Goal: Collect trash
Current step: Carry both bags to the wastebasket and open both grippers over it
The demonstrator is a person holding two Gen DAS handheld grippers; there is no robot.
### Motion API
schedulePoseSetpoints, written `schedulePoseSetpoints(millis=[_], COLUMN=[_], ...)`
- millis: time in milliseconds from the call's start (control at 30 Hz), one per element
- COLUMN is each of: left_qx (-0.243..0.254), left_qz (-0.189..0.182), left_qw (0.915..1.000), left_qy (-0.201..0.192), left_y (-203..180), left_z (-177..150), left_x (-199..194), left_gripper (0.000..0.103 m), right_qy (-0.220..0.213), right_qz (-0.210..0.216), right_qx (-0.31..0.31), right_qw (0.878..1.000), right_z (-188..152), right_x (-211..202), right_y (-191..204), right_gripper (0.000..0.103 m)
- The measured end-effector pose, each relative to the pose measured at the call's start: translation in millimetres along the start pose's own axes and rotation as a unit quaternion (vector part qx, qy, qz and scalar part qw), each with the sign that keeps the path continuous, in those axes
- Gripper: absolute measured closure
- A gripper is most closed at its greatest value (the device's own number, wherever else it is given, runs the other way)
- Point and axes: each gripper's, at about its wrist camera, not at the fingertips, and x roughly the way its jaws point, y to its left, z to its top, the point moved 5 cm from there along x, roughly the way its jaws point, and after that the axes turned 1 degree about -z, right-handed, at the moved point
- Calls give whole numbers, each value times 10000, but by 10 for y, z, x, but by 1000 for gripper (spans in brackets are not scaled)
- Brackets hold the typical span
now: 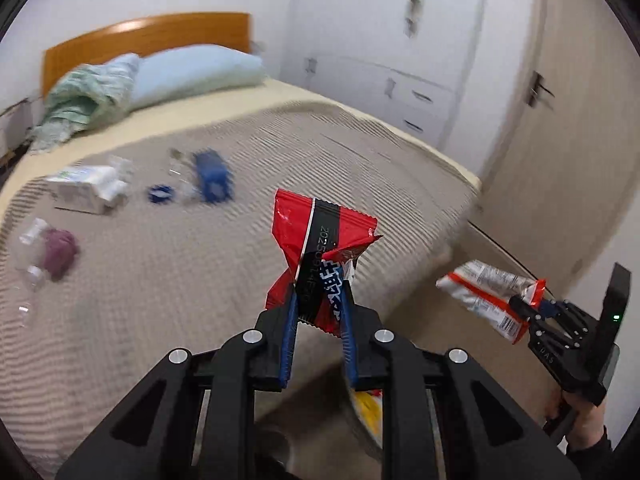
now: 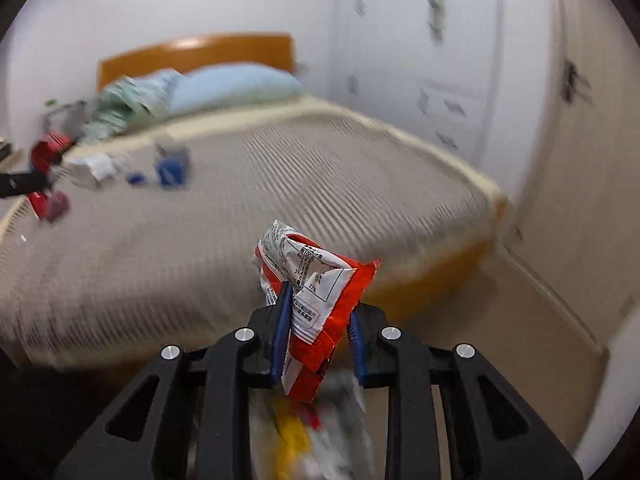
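Black linkages of the left gripper [image 1: 320, 300] are filling the foreground, its blue fingers [image 1: 289, 320] pinching a red and black wrapper [image 1: 320, 240]. Beside it, the right gripper [image 2: 316, 312] is clamping a red and white packet [image 2: 312, 280]. More litter [image 1: 90, 186] is lying on the bed [image 1: 280, 152].

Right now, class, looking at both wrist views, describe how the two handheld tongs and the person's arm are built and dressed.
Left tongs: matte black angular linkage arms with round silver pivot pins and slim blue finger pads. Right tongs match; from the left view, their black body shows a small green light. A dark sleeve covers the wrist.
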Motion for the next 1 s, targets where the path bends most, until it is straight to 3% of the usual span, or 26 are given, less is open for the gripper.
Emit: schedulePoseSetpoints(millis=[200, 267, 400, 500, 567, 600, 633, 733, 800, 867, 1000], left_qx=[168, 327, 642, 350, 143, 74, 26, 150, 478, 754, 1179], left_qz=[-424, -509, -133, -267, -321, -345, -357, -298, -267, -302, -516], left_qw=[9946, 9894, 9819, 9789, 9757, 9748, 9745, 9732, 9696, 9635, 9470], left_qy=[929, 1316, 1778, 1995, 2163, 2201, 2217, 2273, 2387, 2551, 2944], left_y=[-664, -823, -883, -839, -790, -764, -740, -764, -840, -949, -1234], left_z=[-654, -879, -1222, -1403, -1484, -1499, -1517, -1641, -1764, -1847, -2015], left_x=[697, 937, 1348, 1566, 1685, 1725, 1765, 1816, 1869, 1949, 2174], left_gripper=[85, 85, 85, 85, 85, 85, 85, 85, 85, 84, 84], right_qy=[951, 1227, 1964, 2180, 2226, 2295, 2458, 3240, 3221, 3047, 2639], right_qz=[-217, -158, 110, 504, 620, 628, 708, 868, 1063, 1075, 457], right_qx=[574, 790, 1344, 1782, 2066, 2113, 2169, 2302, 2658, 2749, 2511], right_qw=[9936, 9892, 9712, 9582, 9508, 9480, 9421, 9135, 9024, 9055, 9302], right_z=[-1178, -1399, -1922, -2028, -2054, -2106, -2195, -2511, -2576, -2594, -2485], right_x=[130, 244, 688, 1062, 1341, 1461, 1672, 2062, 2039, 1877, 1458], right_y=[-629, -635, -484, -250, -116, -76, 6, 176, 186, 84, -376], right_gripper=[77, 77, 77, 76, 61, 34, 26, 26, 26, 26, 26])
